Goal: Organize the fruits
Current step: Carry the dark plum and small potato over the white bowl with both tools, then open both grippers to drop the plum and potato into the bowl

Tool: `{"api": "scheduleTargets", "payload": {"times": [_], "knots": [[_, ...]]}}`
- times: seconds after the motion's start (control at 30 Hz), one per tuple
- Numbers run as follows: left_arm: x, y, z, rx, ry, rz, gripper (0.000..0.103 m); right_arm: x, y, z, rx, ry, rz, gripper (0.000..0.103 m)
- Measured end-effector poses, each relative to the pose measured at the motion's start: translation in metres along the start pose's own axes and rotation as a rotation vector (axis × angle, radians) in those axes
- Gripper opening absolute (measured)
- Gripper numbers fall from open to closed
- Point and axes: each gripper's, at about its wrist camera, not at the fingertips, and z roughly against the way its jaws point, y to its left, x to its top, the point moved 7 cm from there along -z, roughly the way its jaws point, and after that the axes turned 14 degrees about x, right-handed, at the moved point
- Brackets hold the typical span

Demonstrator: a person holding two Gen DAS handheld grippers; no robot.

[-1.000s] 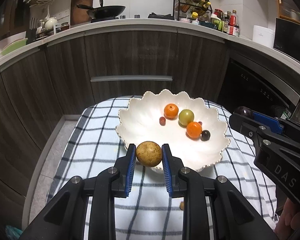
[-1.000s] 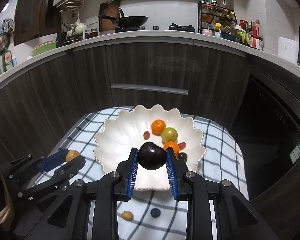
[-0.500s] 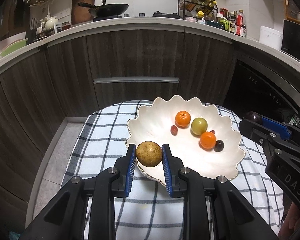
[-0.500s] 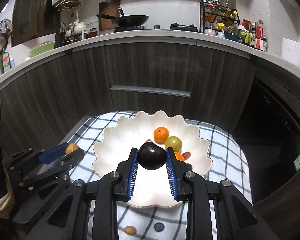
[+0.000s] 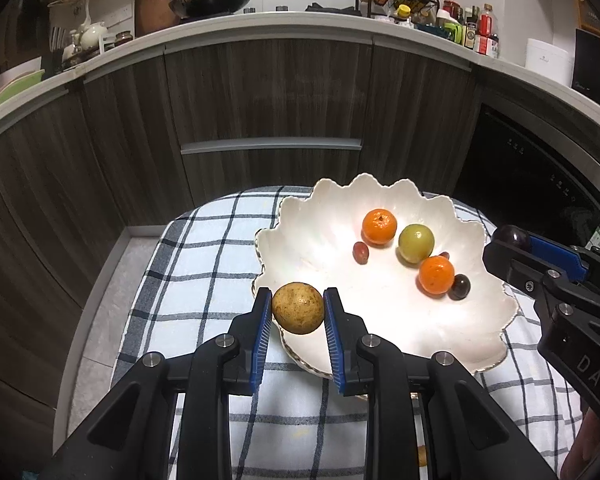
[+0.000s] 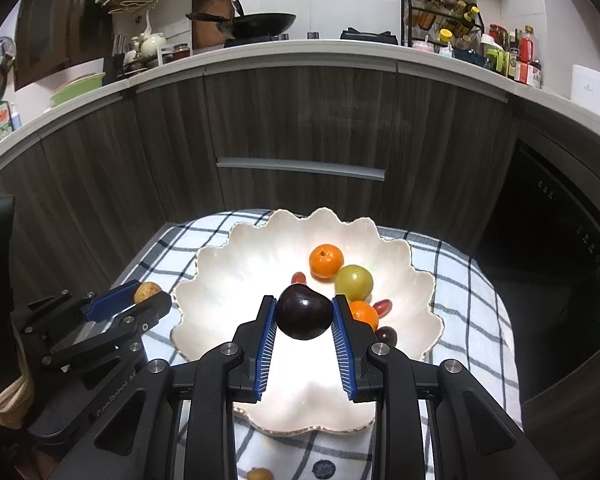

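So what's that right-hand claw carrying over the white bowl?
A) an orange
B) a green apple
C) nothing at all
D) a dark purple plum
D: the right gripper is clamped on a dark purple plum above the scalloped bowl, while the oranges and the green fruit already lie inside it.

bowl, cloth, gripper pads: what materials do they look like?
Scalloped bowl: probably glazed ceramic or porcelain; glossy pearly white with strong glare and a thin gold-toned rim. Could be glass.
Checked cloth: woven cotton-like fabric, matte, draping softly over the table edge.
Finger pads: blue ribbed rubber or soft plastic, judging by fine ridges; the fingers behind look like matte black hard plastic.
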Motion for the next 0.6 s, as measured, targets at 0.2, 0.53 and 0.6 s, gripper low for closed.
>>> {"api": "scheduleTargets", "payload": {"times": [0.2, 0.53, 0.6], "knots": [[-0.001, 0.001, -0.02, 0.0, 0.025, -0.002, 0.026, -0.001, 0.0, -0.016, 0.003, 0.02, 0.001, 0.029], [-0.004, 0.001, -0.038, -0.001, 0.051, -0.012, 0.027, -0.006, -0.001, -0.035, 0.007, 0.057, 0.008, 0.029], [-0.005, 0.0, -0.039, -0.006, 0.055, -0.011, 0.027, -0.007, -0.002, -0.037, 0.008, 0.064, 0.005, 0.029]]}}
